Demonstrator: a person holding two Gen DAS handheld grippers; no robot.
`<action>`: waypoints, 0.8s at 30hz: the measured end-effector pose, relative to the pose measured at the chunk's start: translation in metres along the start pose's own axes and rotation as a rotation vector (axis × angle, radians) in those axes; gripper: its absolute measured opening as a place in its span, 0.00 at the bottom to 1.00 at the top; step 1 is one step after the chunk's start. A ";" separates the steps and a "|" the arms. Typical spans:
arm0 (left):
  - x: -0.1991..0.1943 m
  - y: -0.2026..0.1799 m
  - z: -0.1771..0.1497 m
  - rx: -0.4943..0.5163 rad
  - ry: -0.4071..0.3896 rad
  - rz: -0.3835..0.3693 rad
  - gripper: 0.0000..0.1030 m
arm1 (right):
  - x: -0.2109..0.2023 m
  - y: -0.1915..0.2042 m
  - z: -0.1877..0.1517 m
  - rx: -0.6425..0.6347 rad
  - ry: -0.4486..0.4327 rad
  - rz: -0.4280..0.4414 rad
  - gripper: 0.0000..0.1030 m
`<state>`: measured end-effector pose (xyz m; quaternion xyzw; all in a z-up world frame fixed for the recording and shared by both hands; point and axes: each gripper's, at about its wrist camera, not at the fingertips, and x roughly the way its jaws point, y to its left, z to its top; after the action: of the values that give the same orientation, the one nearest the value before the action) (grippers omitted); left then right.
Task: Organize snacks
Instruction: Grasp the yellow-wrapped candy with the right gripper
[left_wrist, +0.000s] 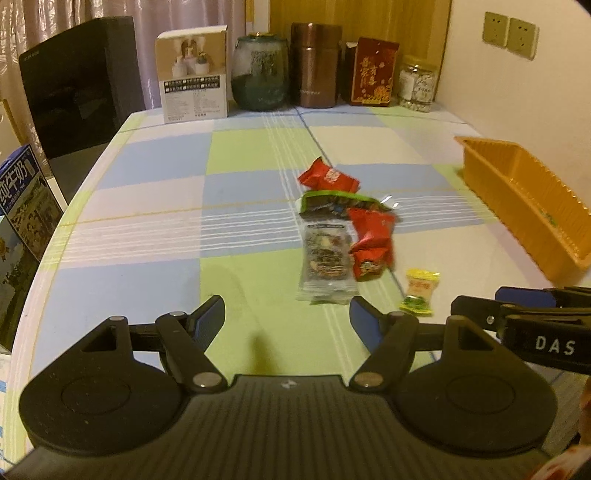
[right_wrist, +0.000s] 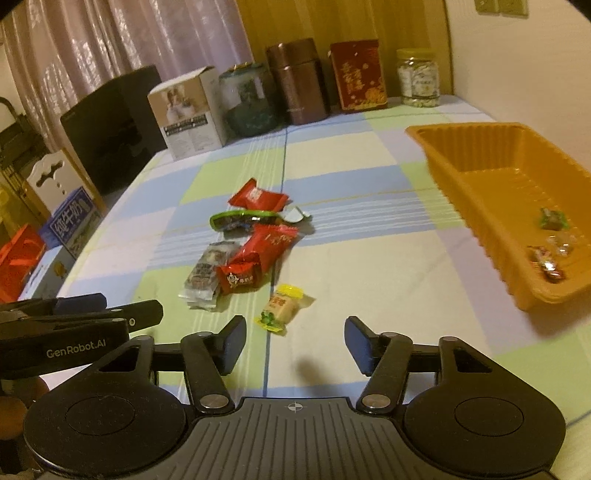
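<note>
Several wrapped snacks lie in a loose pile mid-table: red packets (left_wrist: 328, 176) (right_wrist: 257, 196), a green-edged pack (left_wrist: 338, 202) (right_wrist: 242, 218), a clear pack of dark sweets (left_wrist: 325, 264) (right_wrist: 206, 271) and a small yellow candy (left_wrist: 420, 291) (right_wrist: 282, 307). An orange tray (left_wrist: 524, 199) (right_wrist: 495, 206) at the right holds a few small candies (right_wrist: 550, 254). My left gripper (left_wrist: 287, 319) hovers open just short of the clear pack, nothing between its jaws. My right gripper (right_wrist: 294, 341) stands open close behind the yellow candy, also empty.
Along the far wall stand a white box (left_wrist: 194, 74), a dark glass jar (left_wrist: 259, 72), a brown canister (left_wrist: 314, 64), a red box (left_wrist: 371, 72) and a clear jar (left_wrist: 417, 88). A black appliance (left_wrist: 79, 85) and milk cartons (left_wrist: 26, 199) sit at the left edge.
</note>
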<state>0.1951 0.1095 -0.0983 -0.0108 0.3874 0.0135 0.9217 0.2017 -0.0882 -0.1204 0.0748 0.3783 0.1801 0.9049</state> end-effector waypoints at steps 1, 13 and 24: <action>0.004 0.002 0.000 -0.004 0.003 0.001 0.70 | 0.006 0.002 0.000 -0.006 0.003 -0.003 0.55; 0.029 0.023 -0.004 -0.075 -0.004 -0.027 0.70 | 0.055 0.027 0.000 -0.090 0.015 -0.031 0.39; 0.039 0.015 -0.002 -0.055 -0.004 -0.067 0.70 | 0.064 0.030 0.002 -0.190 -0.021 -0.079 0.22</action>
<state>0.2203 0.1253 -0.1273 -0.0492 0.3846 -0.0066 0.9217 0.2366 -0.0360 -0.1528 -0.0241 0.3528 0.1786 0.9182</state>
